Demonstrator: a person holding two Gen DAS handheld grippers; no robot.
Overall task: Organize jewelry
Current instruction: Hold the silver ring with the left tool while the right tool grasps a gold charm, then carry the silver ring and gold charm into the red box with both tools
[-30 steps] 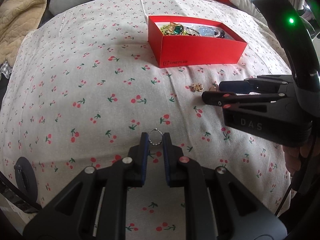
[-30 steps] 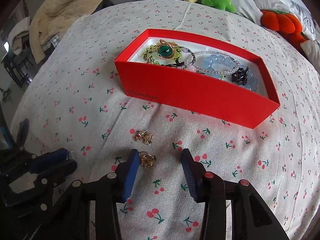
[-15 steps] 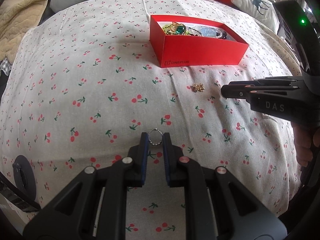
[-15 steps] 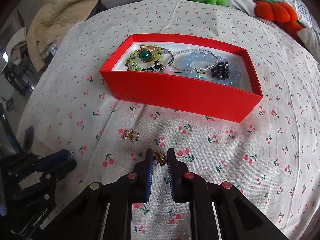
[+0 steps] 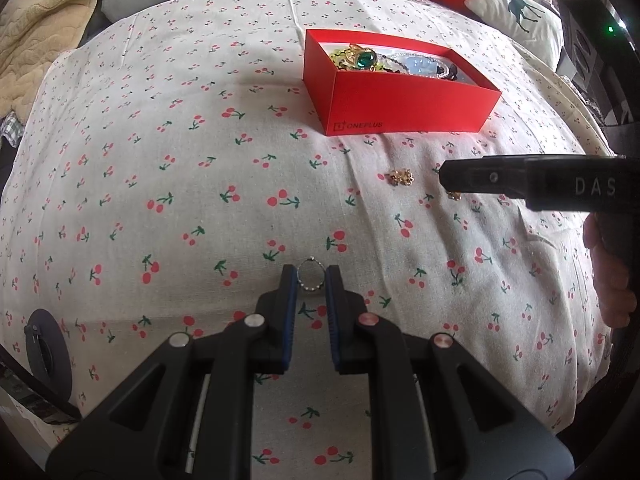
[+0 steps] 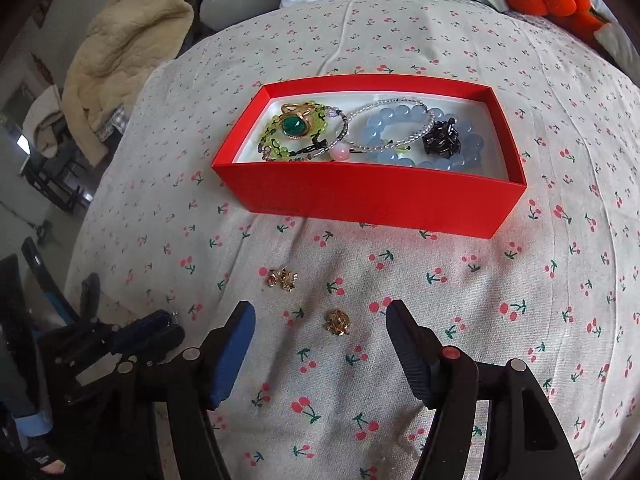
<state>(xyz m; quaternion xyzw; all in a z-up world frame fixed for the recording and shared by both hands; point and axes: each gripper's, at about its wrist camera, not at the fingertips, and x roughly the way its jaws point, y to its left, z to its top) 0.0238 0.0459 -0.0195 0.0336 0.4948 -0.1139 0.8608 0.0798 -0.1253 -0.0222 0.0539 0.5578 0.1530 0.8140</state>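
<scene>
1. Cherry-print bedspread [image 6: 400,360] carries a red box [image 6: 360,204] of jewelry, ahead of both grippers.
2. Right gripper [image 6: 320,344], a moment ago pinching the gold earring [image 6: 338,323], is opening; earring lies loose between its jaws, so this pickup failed.
3. Left gripper [image 5: 311,280] stays nearly closed, clamping a beaded ring [image 5: 311,278].

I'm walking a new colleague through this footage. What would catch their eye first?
The bright red box at the far middle of the cherry-print cloth stands out, full of jewelry: a green-stone ring and pale blue bead bracelet. Nearer, a gold earring lies loose on the cloth between the opening jaws of the right tool. The left tool pinches a small beaded ring.
</scene>
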